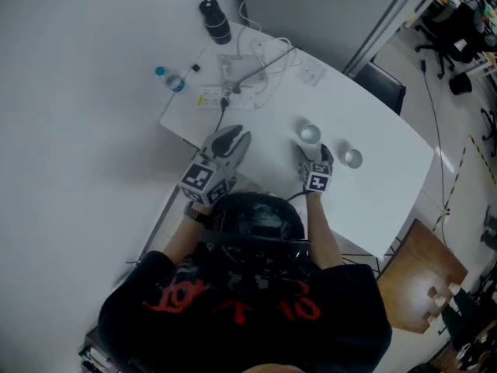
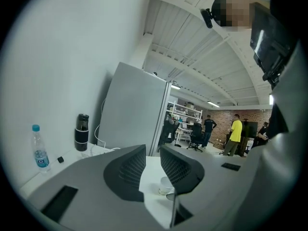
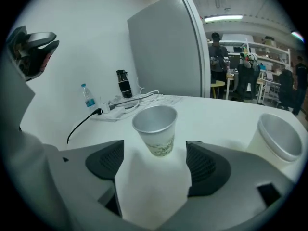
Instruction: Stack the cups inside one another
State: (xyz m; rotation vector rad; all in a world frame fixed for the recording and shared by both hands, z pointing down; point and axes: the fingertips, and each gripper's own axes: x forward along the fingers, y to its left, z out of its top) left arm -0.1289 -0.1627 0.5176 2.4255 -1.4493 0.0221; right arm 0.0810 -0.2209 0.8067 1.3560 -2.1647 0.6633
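Two paper cups stand upright and apart on the white table. The near cup has a printed band, and the other cup is to its right. In the right gripper view the near cup stands just beyond the jaw tips, in line with the gap, and the second cup is at the far right. My right gripper is open and touches neither cup. My left gripper hovers over the table's left part, its jaws a narrow gap apart with nothing between them. One cup shows through that gap, farther off.
At the table's far end lie a power strip with cables, a black flask and a water bottle. A dark chair stands behind the table by a grey partition. People stand far off in the room.
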